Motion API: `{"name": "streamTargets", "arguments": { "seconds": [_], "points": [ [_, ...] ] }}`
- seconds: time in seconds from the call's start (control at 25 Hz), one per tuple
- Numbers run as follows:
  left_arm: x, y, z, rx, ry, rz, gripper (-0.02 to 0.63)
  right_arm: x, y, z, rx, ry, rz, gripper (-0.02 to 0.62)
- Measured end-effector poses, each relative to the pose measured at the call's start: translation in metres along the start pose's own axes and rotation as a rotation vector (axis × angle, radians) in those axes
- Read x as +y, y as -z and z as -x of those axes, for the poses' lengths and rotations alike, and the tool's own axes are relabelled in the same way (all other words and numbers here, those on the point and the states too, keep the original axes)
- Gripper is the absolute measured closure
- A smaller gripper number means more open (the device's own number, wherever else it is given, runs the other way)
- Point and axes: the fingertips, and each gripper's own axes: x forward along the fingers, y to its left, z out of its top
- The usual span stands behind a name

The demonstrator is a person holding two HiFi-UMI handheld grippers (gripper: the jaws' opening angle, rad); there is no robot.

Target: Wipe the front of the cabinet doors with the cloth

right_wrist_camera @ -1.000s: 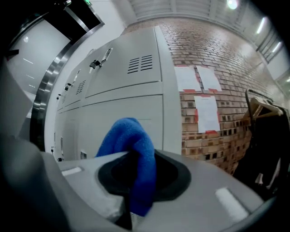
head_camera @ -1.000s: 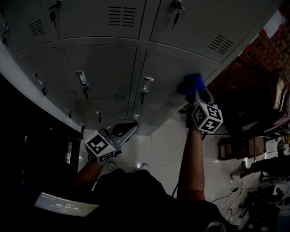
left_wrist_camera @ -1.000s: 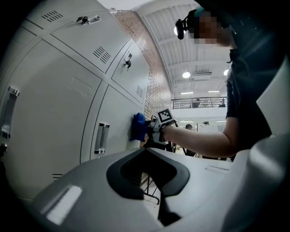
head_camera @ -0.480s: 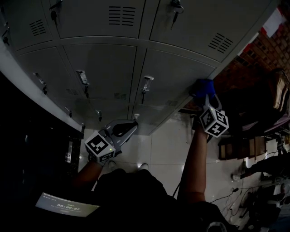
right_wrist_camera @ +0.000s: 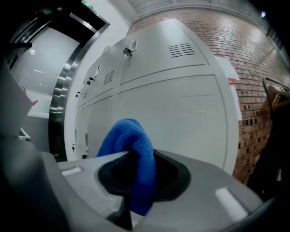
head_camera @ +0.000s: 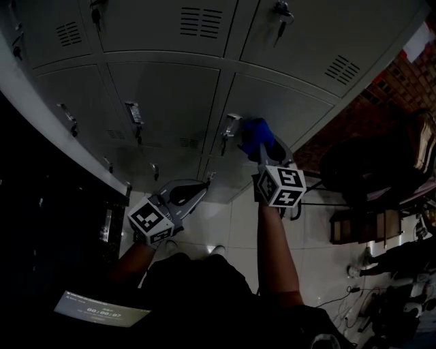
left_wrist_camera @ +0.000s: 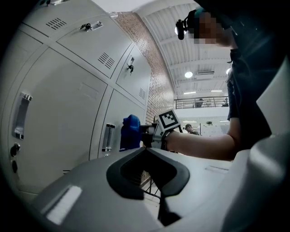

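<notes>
Grey metal cabinet doors [head_camera: 286, 102] fill the upper head view. My right gripper [head_camera: 262, 151] is shut on a bunched blue cloth [head_camera: 255, 136], which is pressed against the lower right door just beside its vertical handle [head_camera: 230, 126]. In the right gripper view the cloth [right_wrist_camera: 131, 149] bulges out from between the jaws, in front of the door [right_wrist_camera: 181, 113]. My left gripper [head_camera: 197, 191] hangs lower and to the left, away from the doors, shut on nothing. The left gripper view shows the cloth [left_wrist_camera: 131, 132] beside the handle [left_wrist_camera: 108, 137].
A brick wall [head_camera: 381, 102] adjoins the cabinet on the right, with a dark chair [head_camera: 361, 170] and wooden furniture [head_camera: 361, 221] on the tiled floor. Keys hang in upper locks [head_camera: 281, 10]. A lit screen [head_camera: 102, 310] sits at the lower left.
My right gripper has swept the cloth leftward across the door, from its right edge to beside the handle. The left gripper has stayed put.
</notes>
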Motion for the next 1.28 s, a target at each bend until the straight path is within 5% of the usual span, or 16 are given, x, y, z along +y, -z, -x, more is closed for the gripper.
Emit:
{"name": "streamTargets", "arguments": {
  "seconds": [0.24, 0.56, 0.88, 1.28],
  "points": [
    [0.013, 0.002, 0.023, 0.005, -0.039, 0.008, 0.603, 0.053, 0.010, -0.039, 0.024, -0.034, 0.027, 0.526],
    [0.026, 0.001, 0.042, 0.006, -0.060, 0.010, 0.603, 0.057, 0.014, -0.055, -0.016, 0.057, 0.028, 0.526],
    [0.024, 0.002, 0.031, 0.009, -0.027, 0.011, 0.603, 0.033, 0.015, -0.043, -0.043, 0.158, 0.055, 0.526],
    [0.012, 0.004, 0.005, 0.012, 0.020, 0.015, 0.603, -0.053, 0.021, -0.007, -0.040, 0.295, 0.033, 0.526]
  ]
}}
